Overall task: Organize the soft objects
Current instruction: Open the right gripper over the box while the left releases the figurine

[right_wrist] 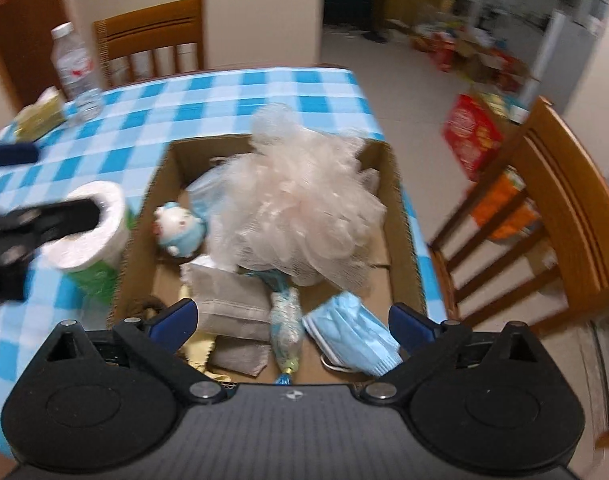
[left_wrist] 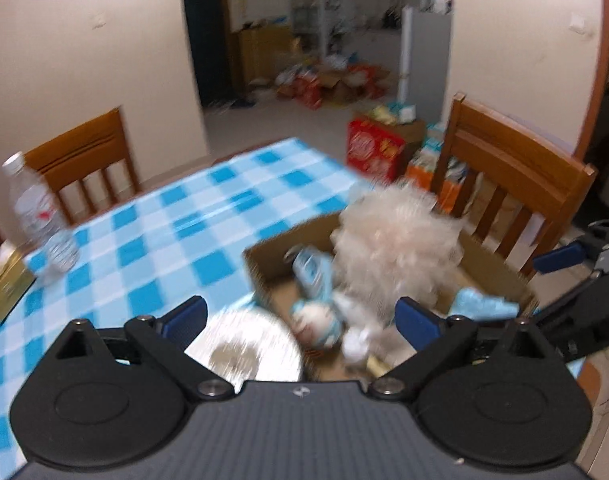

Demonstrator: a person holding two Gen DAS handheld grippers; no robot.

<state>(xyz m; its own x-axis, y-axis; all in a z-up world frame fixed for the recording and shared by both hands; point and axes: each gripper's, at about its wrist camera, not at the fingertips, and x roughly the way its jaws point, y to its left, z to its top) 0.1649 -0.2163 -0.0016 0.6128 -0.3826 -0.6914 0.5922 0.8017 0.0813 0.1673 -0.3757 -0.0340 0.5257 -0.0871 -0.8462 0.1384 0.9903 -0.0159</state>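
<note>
Starting at your left in the right wrist view, a clear water bottle (right_wrist: 73, 62) stands upright at the far corner of the blue-checked tablecloth (right_wrist: 224, 104), with a yellow-green packet (right_wrist: 40, 118) just beside it. Nearer you, your left gripper (right_wrist: 28, 232) reaches over the toilet paper roll (right_wrist: 90, 226), which stands on end against the outside of the left wall of the cardboard box (right_wrist: 144, 208); from this side it is too blurred to judge. The left wrist view settles it: your left gripper (left_wrist: 300, 318) has its blue fingers (left_wrist: 186, 318) spread wide, holding nothing, with the top of the roll (left_wrist: 244, 346) below and between them. Inside the box, the small white-and-blue plush toy (right_wrist: 178, 226) lies at the left, the pale pink mesh bath pouf (right_wrist: 300, 200) fills the middle and rises above the walls, a grey folded cloth (right_wrist: 232, 300) lies toward the near left, a small wrapped packet (right_wrist: 286, 326) sits just right of it, and a light blue face mask (right_wrist: 352, 334) occupies the near right corner. Your right gripper (right_wrist: 290, 320) hovers over the near end of the box, fingers well apart and empty. At far right a wooden chair (right_wrist: 552, 208) stands beside the table.
</note>
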